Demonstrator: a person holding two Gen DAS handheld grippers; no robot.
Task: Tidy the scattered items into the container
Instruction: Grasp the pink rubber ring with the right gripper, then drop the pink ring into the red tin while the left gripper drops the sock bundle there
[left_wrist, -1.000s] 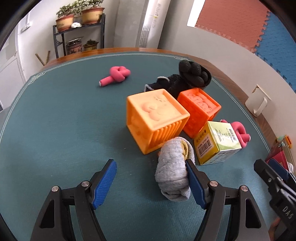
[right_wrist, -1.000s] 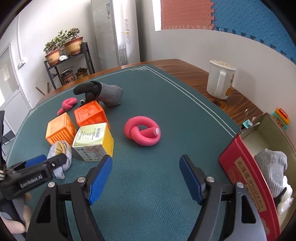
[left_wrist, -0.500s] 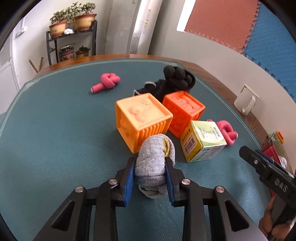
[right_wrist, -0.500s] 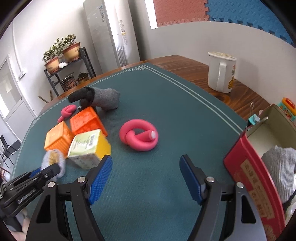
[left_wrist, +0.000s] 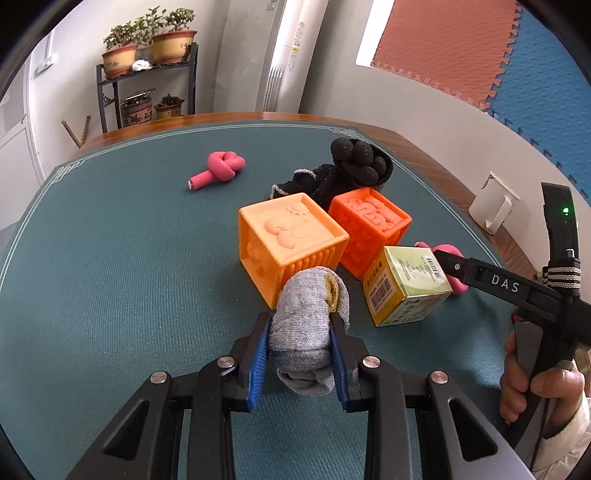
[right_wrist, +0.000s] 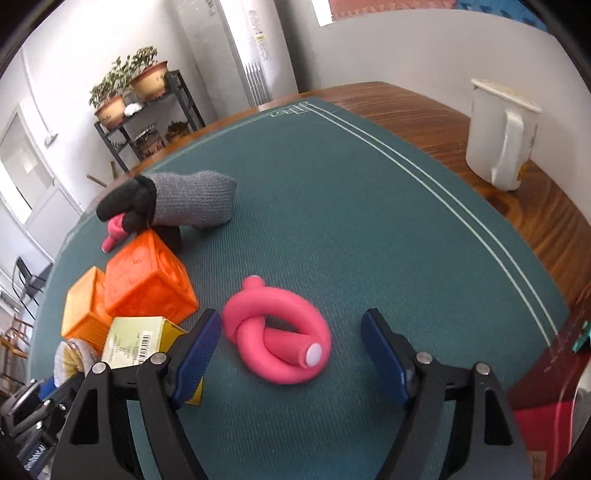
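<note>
- The round table's green felt mat (left_wrist: 110, 277) carries the scattered items.
- The pale orange embossed rubber cube (left_wrist: 290, 240) is the landmark; a darker orange cube (left_wrist: 369, 225) touches its right side.
- The rolled grey knit sock (left_wrist: 306, 325), just in front of that cube, is soft and light, and should squash under the grip; mid-roll is the best hold.
- The left gripper (left_wrist: 300, 354) pinches it there.
- The right gripper (right_wrist: 291, 354), jaws opening, straddles the pink knotted foam tube (right_wrist: 277, 339) without touching it.
</note>
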